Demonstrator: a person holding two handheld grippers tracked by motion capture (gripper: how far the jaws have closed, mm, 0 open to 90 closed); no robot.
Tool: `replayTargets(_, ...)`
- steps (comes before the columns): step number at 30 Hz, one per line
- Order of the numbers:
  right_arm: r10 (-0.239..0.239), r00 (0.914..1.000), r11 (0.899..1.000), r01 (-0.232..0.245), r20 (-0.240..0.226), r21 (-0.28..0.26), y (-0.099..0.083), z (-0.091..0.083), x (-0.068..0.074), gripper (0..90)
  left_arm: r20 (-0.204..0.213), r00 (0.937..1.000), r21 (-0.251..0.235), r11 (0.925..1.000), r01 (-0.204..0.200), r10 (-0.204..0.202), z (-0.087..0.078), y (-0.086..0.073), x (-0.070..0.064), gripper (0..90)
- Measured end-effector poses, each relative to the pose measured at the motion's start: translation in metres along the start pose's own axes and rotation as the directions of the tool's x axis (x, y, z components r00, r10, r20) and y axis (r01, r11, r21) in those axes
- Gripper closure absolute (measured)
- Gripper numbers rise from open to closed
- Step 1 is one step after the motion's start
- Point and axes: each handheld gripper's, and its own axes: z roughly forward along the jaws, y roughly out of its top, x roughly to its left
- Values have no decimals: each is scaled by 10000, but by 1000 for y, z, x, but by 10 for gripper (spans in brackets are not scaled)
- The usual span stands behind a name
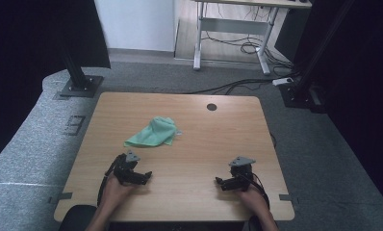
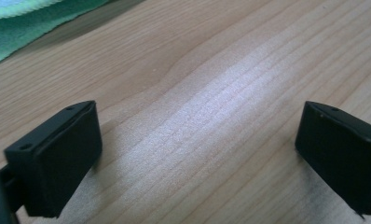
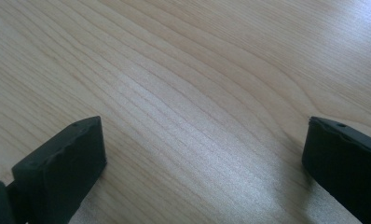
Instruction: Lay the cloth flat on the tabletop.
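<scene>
A green cloth [image 1: 152, 133] lies crumpled on the wooden table [image 1: 204, 125], a little left of centre and toward the far side. The left gripper [image 1: 140, 176] rests near the front edge, just short of the cloth and apart from it; in the left gripper view its jaws stand spread wide over bare wood, a corner of the cloth [image 2: 30, 23] showing at the top left. The right gripper [image 1: 223, 183] sits well away on the other side, jaws spread as well, nothing between them.

What could go wrong, I'd say, is the grab itself — the cloth is thin and limp, so jaws coming in flat may scrape the wood and push it along instead of catching a fold. A pinch on one loose layer could also drag the whole bundle askew.

The tabletop is pale wood grain with a round cable hole [image 1: 211, 107] near the far edge. Grey carpet surrounds it, dark curtains hang at both sides, and a desk frame [image 1: 233, 36] with trailing cables stands beyond.
</scene>
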Motion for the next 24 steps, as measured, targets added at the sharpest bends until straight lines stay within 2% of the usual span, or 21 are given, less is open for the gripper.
replayTargets(7,0,10000,10000,0,1,-1,0,0,0,0,-87,9999,-160,9998,89,-90,0,1,-2,56)
replayTargets(24,-1,10000,10000,1,-2,-1,0,0,0,0,3,10000,-84,10000,26,-26,3,4,-4,30)
